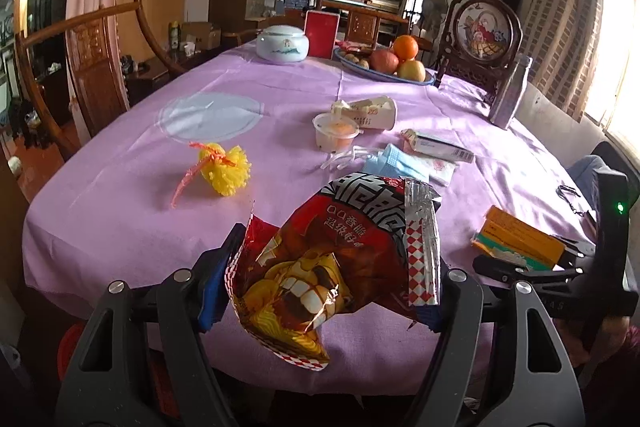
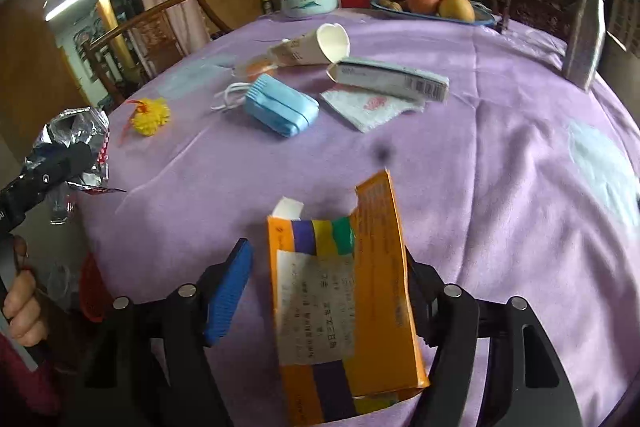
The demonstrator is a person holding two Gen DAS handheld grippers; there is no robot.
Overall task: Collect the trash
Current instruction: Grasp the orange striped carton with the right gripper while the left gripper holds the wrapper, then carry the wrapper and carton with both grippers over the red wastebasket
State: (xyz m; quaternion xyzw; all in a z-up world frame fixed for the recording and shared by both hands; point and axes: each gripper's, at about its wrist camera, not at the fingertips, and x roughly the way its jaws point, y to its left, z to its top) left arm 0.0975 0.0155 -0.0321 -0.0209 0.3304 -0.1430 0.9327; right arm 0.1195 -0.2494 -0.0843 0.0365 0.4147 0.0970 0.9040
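Note:
My left gripper (image 1: pixel 328 275) is shut on a red snack wrapper (image 1: pixel 340 259), held above the table's near edge; its silver inside shows in the right wrist view (image 2: pixel 76 143). My right gripper (image 2: pixel 332 267) holds an orange carton (image 2: pixel 344 311) between its fingers, just above the purple tablecloth (image 2: pixel 500 155); it also shows in the left wrist view (image 1: pixel 520 239). On the cloth lie a blue face mask (image 2: pixel 280 107), a paper cup (image 2: pixel 316 47), a grey box (image 2: pixel 392 79), a napkin (image 2: pixel 372 111), a plastic cup (image 1: pixel 335 131) and a yellow pompom (image 2: pixel 151 115).
A fruit bowl (image 1: pixel 420 79), a white lidded jar (image 1: pixel 282 45), a red box (image 1: pixel 322 34) and a framed plate stand (image 1: pixel 480 35) sit at the far side. A silver bottle (image 1: pixel 510 91) stands right. A wooden chair (image 1: pixel 88 67) is at left. A red bin (image 2: pixel 92 287) is below the table edge.

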